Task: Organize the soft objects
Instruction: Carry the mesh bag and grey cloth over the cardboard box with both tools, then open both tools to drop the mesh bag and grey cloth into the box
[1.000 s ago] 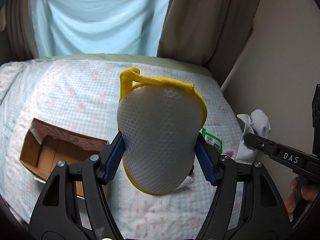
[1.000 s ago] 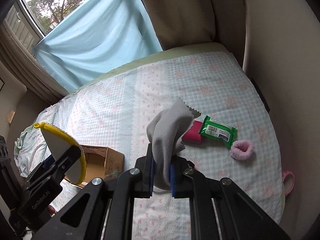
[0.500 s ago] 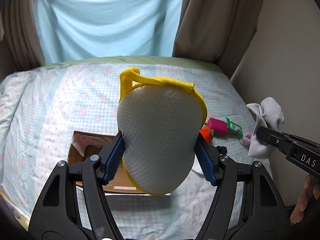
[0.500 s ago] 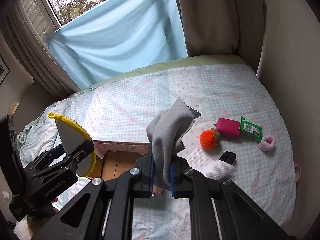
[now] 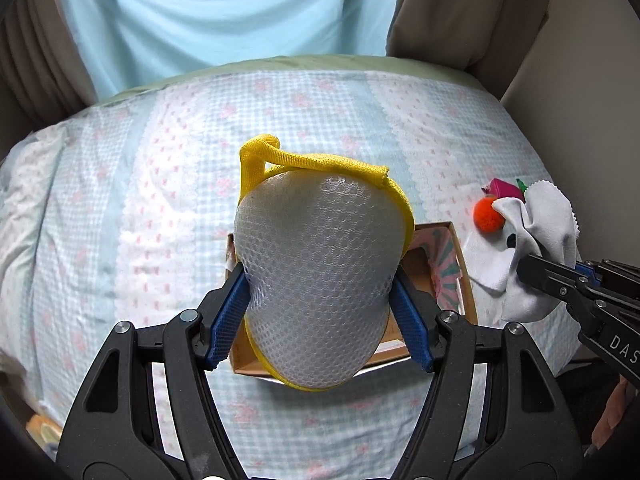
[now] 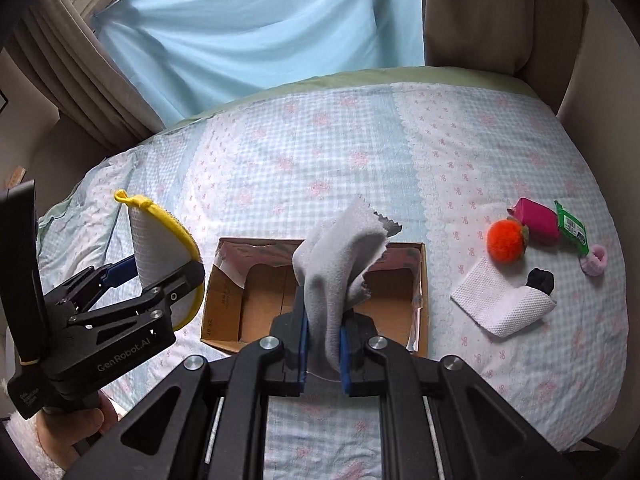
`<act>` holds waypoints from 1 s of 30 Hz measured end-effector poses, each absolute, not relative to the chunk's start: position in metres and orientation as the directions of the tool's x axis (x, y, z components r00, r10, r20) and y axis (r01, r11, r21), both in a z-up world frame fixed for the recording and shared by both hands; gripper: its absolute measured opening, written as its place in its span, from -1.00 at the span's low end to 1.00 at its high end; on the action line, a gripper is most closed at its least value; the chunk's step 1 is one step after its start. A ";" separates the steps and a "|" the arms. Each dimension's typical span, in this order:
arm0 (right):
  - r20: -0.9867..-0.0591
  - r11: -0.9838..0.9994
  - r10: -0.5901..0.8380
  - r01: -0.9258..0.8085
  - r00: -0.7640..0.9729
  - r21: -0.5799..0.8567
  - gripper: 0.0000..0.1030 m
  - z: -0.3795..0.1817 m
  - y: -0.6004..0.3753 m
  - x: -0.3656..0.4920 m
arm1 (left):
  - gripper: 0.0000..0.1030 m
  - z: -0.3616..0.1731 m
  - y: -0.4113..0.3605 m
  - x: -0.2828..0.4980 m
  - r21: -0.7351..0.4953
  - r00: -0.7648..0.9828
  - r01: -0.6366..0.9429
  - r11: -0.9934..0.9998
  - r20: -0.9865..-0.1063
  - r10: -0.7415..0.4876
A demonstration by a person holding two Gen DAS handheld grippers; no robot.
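The left gripper (image 5: 320, 300) is clenched across the lower waist of a mesh sponge (image 5: 320, 272) with a yellow trim, its blue pads (image 5: 228, 312) dimpling the netting inward (a sign of how little the thing resists). It looks light and springy, so a hold across the bulk suits it better than one on the loose yellow loop at its top. The right gripper (image 6: 323, 340) is pinched tight on a grey cloth (image 6: 340, 264), which flops limp above the jaws; gathered folds give the surest purchase. Directly beyond and below both tools sits an open cardboard box (image 6: 420, 280), and what shows of its floor looks bare. Off to the right gripper's right lie an orange pompom (image 6: 506, 240) and a white sock (image 6: 500, 304).
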State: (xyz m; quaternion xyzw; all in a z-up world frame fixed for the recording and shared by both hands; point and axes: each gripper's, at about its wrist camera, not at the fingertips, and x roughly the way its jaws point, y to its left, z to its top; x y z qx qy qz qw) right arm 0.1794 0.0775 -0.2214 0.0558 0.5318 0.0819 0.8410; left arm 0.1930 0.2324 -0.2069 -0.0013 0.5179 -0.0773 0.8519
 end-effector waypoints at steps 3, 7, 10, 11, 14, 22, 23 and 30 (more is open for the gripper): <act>-0.907 0.982 0.190 -0.094 0.375 0.166 -0.78 -0.242 0.092 0.192 | 0.27 -0.230 0.237 0.203 -0.078 0.396 0.150 0.986 -0.909 -0.132; -0.934 0.983 0.177 -0.101 0.309 0.153 -0.78 -0.272 0.097 0.205 | 0.27 -0.263 0.242 0.219 -0.079 0.315 0.173 0.982 -0.940 -0.132; -0.957 0.985 0.148 -0.121 0.251 0.120 -0.78 -0.298 0.096 0.213 | 0.27 -0.291 0.240 0.230 -0.097 0.232 0.189 0.977 -0.962 -0.140; -0.963 0.986 0.134 -0.131 0.234 0.106 -0.78 -0.308 0.095 0.215 | 0.27 -0.299 0.237 0.233 -0.100 0.210 0.192 0.976 -0.967 -0.141; -0.974 0.983 0.128 -0.153 0.188 0.100 -0.78 -0.336 0.086 0.219 | 0.27 -0.321 0.228 0.243 -0.114 0.150 0.194 0.974 -0.978 -0.144; -0.982 0.977 0.141 -0.177 0.127 0.118 -0.78 -0.381 0.065 0.228 | 0.27 -0.388 0.209 0.270 -0.106 0.009 0.196 0.975 -0.994 -0.110; -0.980 0.974 0.150 -0.190 0.128 0.125 -0.78 -0.383 0.066 0.230 | 0.27 -0.395 0.209 0.273 -0.106 -0.008 0.189 0.976 -0.994 -0.106; -0.972 0.941 0.209 -0.293 0.106 0.171 -0.65 -0.394 0.081 0.238 | 0.81 -0.408 0.202 0.293 -0.075 -0.031 0.181 0.981 -0.997 -0.071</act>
